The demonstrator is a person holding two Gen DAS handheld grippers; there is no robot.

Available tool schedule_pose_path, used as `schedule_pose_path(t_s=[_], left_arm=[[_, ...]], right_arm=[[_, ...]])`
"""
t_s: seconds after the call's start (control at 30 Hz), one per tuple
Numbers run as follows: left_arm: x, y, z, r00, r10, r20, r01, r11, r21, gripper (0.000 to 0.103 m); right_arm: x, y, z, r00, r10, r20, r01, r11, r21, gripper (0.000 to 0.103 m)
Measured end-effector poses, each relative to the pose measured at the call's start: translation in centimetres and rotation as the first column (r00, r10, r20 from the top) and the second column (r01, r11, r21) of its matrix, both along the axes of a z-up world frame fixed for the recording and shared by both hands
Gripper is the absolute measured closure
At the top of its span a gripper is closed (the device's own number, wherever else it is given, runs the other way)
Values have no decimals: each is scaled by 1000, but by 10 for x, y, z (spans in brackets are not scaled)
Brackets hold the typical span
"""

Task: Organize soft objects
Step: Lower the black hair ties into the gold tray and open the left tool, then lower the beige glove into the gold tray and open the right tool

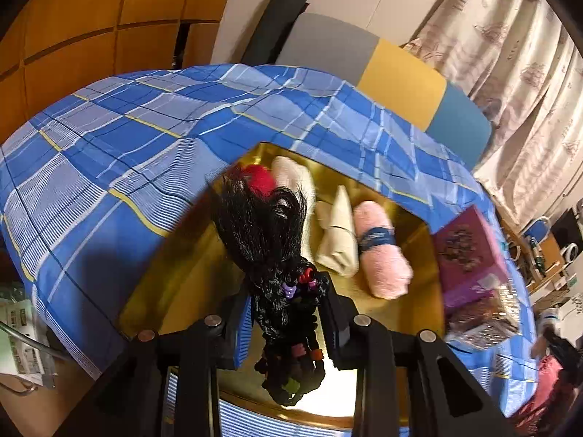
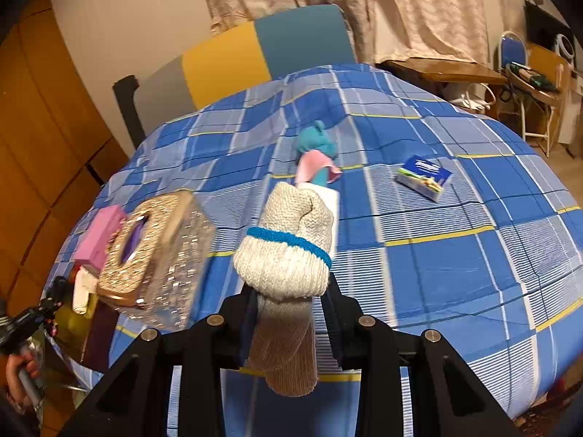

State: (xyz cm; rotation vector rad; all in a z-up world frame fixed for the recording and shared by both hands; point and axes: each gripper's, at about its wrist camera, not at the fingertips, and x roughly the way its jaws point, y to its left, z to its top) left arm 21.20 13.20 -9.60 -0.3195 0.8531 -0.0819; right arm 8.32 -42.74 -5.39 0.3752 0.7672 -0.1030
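Checked blue bedspread covers the surface; beige curtains behind.

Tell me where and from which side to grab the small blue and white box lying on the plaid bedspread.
Grip the small blue and white box across its two long side faces, coming from above. It lies flat on the plaid bedspread with its broad printed face up, so that face is likely too wide for the jaws, while the narrower width fits. It has open cloth all round it, so nothing blocks a descent.

towels in tray, box right
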Motion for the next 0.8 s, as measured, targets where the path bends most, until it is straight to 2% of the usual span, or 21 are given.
schedule_pose_path(t_s=[0.1,0.3,0.43,0.6,0.8], left_arm=[[7,4,-7,1000,2,-2,-2,999,47,71],[18,7,-25,998,14,-57,-5,987,158,68],[13,14,-27,997,34,-66,-25,990,137,62],[-5,19,-10,998,55,5,-56,988,144,60],[-40,27,12,988,98,116,-105,992,62,60]], right_arm=[[-3,16,10,1000,23,19,-23,1000,0,69],[-9,46,31,996,79,51,-78,997,-25,69],[-13,68,43,990,121,76,-119,992,-39,69],[-13,98,54,978,183,101,-179,983,-50,69],[-6,146,61,949,295,108,-291,955,-51,69]])
